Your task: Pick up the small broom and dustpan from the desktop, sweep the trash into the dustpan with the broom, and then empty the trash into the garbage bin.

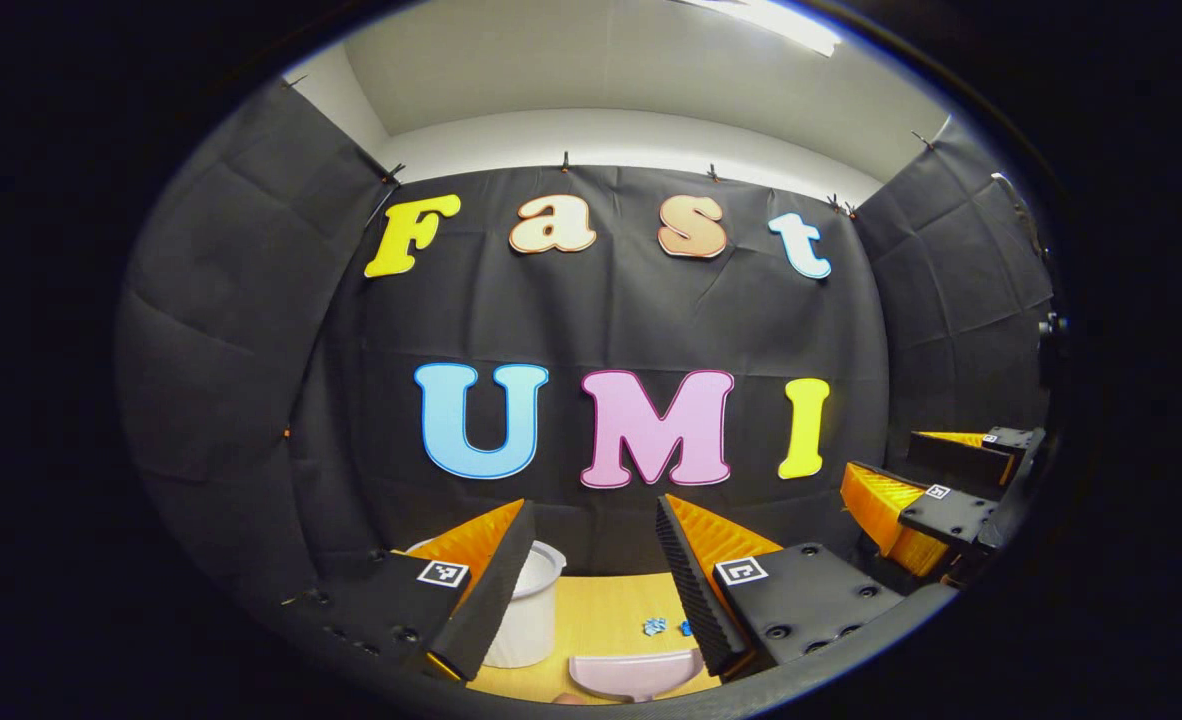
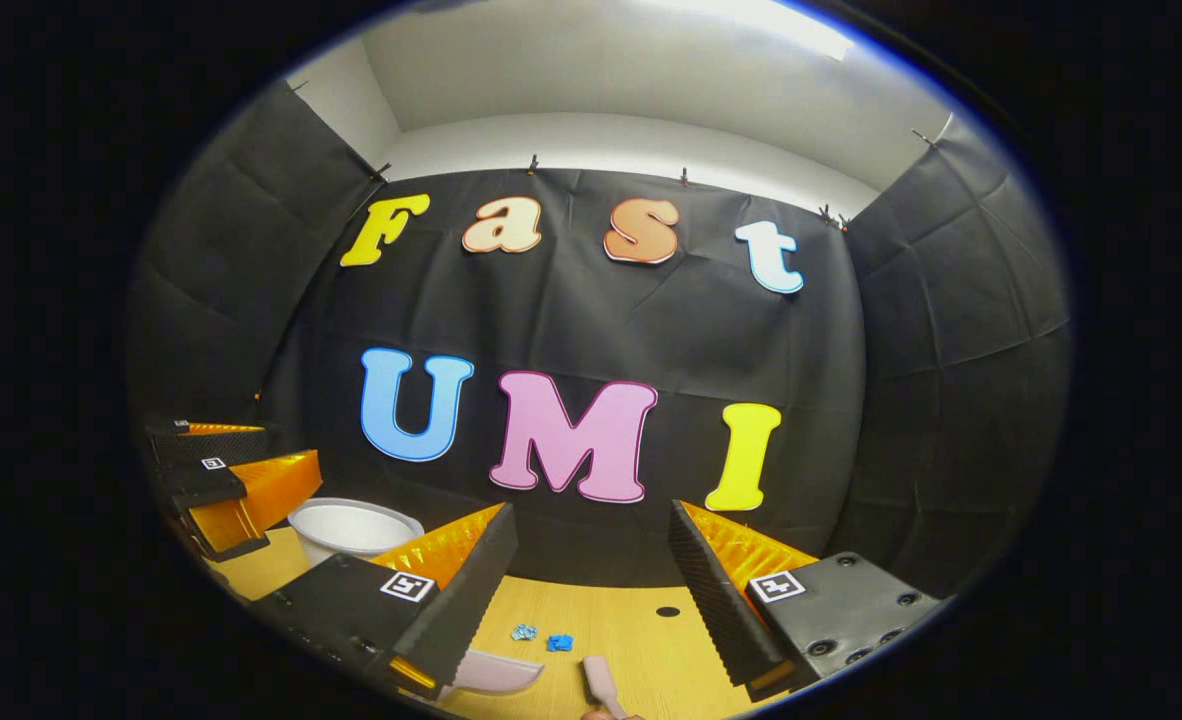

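White garbage bin [image 2: 353,527], blue trash [image 2: 558,643], seemingly pale-pink dustpan [image 1: 635,673] (wood-toned desktop [image 2: 641,640])

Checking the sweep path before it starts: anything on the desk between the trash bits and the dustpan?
Nothing visible. The blue trash bits lie on bare desktop just beyond the dustpan. The garbage bin stands off to the side.

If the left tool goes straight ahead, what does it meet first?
Probably nothing close: the left tool is open and points above the table, so it likely reaches the black cloth wall first. Depth is unclear.
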`<state>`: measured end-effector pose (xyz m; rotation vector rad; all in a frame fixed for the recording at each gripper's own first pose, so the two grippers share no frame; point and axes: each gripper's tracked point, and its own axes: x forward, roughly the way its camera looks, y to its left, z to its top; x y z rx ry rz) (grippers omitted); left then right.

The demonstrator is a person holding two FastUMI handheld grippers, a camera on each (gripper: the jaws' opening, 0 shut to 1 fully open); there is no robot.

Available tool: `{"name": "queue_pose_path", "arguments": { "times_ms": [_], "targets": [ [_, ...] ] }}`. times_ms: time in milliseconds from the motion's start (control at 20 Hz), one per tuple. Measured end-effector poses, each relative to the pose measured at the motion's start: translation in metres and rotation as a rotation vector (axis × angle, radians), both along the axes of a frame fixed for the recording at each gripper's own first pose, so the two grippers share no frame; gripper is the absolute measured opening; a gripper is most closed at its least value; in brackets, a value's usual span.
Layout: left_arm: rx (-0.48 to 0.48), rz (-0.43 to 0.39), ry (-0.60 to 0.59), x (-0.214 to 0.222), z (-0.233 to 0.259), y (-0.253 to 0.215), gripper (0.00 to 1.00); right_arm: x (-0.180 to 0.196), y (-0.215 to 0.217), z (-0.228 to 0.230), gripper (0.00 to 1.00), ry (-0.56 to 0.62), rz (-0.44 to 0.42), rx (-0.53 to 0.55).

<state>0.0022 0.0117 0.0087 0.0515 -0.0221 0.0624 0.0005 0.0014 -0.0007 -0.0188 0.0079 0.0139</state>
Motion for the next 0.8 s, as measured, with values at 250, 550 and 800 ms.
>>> {"name": "queue_pose_path", "arguments": {
  "times_ms": [250,550,800],
  "targets": [
    [-0.005,-0.045,0.036,0.002,-0.013,-0.013,0.72,0.002,-0.004,-0.001,0.98,0.010,-0.003,0.024],
    [-0.095,-0.080,0.103,0.003,-0.034,-0.007,0.72,0.004,-0.019,-0.010,0.97,0.028,-0.012,-0.015],
    [-0.077,-0.007,0.039,0.002,-0.027,0.013,0.72,0.008,-0.041,-0.012,0.97,0.028,-0.056,-0.036]
  ]
}}
